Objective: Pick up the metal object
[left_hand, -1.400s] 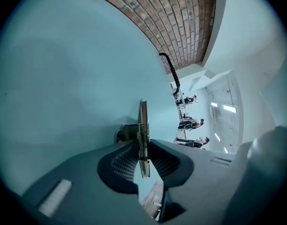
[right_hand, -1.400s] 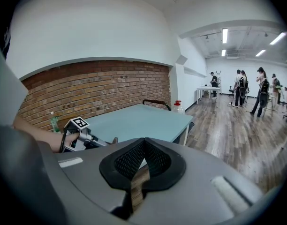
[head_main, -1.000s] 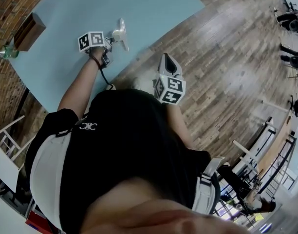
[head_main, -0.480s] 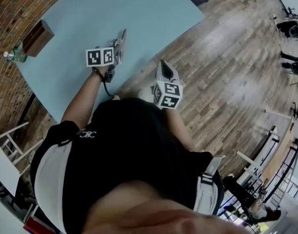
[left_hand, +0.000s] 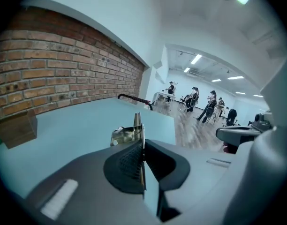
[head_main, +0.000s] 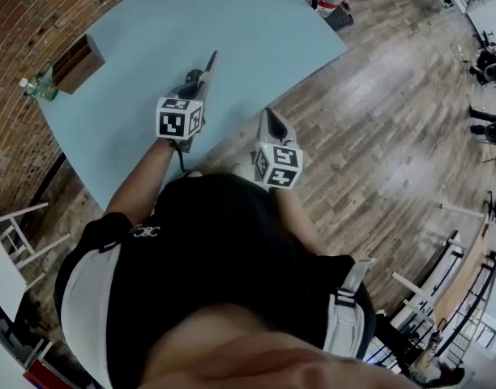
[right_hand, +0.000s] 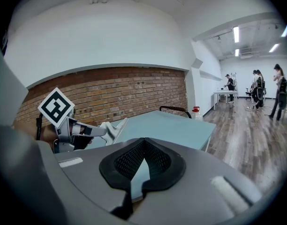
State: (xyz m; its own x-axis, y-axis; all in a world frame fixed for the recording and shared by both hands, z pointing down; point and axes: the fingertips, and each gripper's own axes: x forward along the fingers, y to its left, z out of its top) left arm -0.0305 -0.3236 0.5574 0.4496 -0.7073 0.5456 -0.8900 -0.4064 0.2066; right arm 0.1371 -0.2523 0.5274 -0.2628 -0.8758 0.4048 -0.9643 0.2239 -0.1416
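Our left tool [left_hand: 142, 149] has its jaws pressed together on the metal object [left_hand: 129, 134]. It is a thin, shiny plate pinched edge-on between the ribbed pads. Its flat body and narrow tip stick out past the jaw tips toward 12 o'clock in the left gripper view.

In the head view the left tool [head_main: 199, 78] hangs over the counter [head_main: 134, 23]. The metal object [head_main: 210, 61] runs on from its jaws toward 1 o'clock as a slim sliver. The right gripper view gives us the same grip side-on, with the left tool [right_hand: 99, 131] at 9 o'clock. There the metal object [right_hand: 116, 127] flares out from its tips in front of the counter [right_hand: 171, 125]. Whether the plate touches the counter we cannot tell.

Our right tool [right_hand: 143, 142] has its pads meeting at the tips, with nothing between them. In the head view the right tool [head_main: 271, 120] sits at about 4 o'clock from the left one. It shows against the wood floor [head_main: 394, 112] just off the counter's edge, apart from the metal object.

Farther out, a wooden box [head_main: 78, 61] stands at 10 o'clock from the left tool, near the counter's far edge. A bottle [head_main: 36, 86] is just beside it, along the brick wall [head_main: 21, 23]. In the left gripper view the wooden box [left_hand: 14, 128] lies at 9 o'clock under the brick wall [left_hand: 64, 74]. People [left_hand: 200, 102] stand far across the room.
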